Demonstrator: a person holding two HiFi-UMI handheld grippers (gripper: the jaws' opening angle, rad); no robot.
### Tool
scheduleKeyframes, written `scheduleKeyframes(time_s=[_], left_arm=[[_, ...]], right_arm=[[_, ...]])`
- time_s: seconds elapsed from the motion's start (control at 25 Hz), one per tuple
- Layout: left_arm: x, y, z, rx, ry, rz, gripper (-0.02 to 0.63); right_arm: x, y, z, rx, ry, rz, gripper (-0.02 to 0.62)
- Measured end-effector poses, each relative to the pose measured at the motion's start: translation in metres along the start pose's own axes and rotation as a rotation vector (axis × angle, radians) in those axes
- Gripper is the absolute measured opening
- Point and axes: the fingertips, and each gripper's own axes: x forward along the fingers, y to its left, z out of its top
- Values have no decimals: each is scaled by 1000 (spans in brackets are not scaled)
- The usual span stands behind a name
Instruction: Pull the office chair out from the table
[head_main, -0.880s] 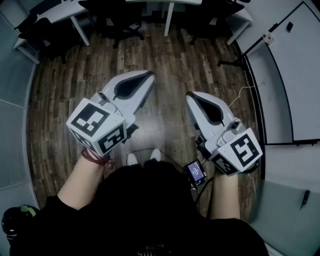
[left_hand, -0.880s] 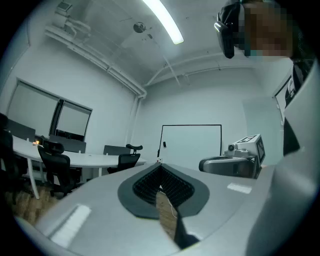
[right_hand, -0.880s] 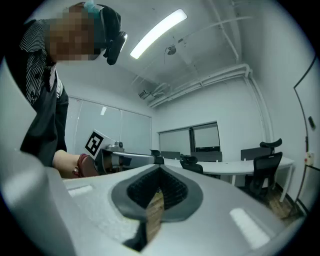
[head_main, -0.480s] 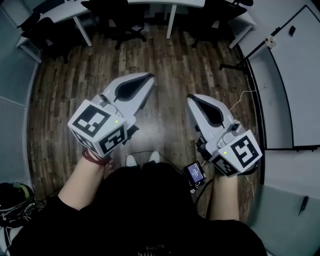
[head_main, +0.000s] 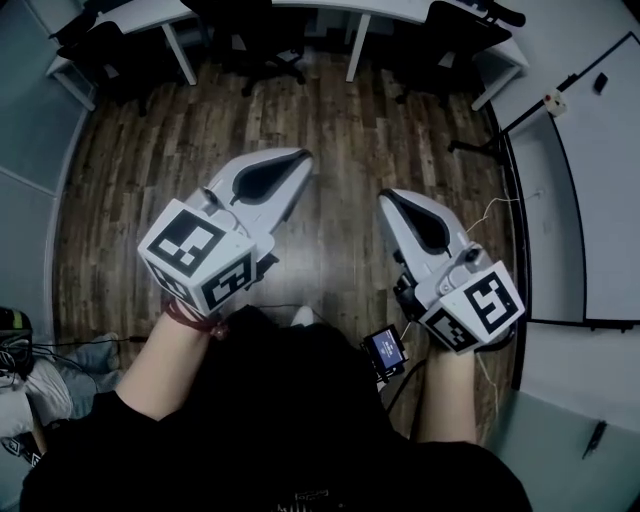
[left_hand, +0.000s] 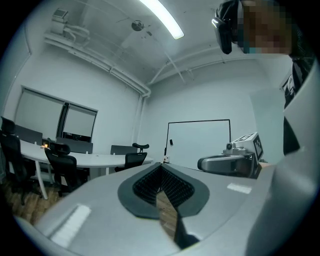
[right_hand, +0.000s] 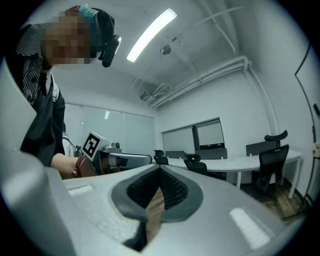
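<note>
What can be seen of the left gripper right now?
The left gripper has a smooth white plastic-looking shell tapering forward, a dark inset on top and a cube of black-and-white square markers at the rear. In its own view the dark ribbed pads meet: jaws shut, nothing between. It points level, in the air above the wood floor, the person's left forearm behind it, well short of the office chairs.
</note>
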Motion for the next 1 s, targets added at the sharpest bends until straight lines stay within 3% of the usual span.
scheduleKeyframes(time_s=[0.28,0.48,1.0], left_arm=[[9,9,4,12,3,43,3],[9,29,-1,-28,-4,47,6],[32,152,11,-34,-31,74,5]], right_arm=[[11,-16,-1,17,-5,44,2],[32,-22,-4,44,-12,74,2],[152,-61,14,39,20,85,2]])
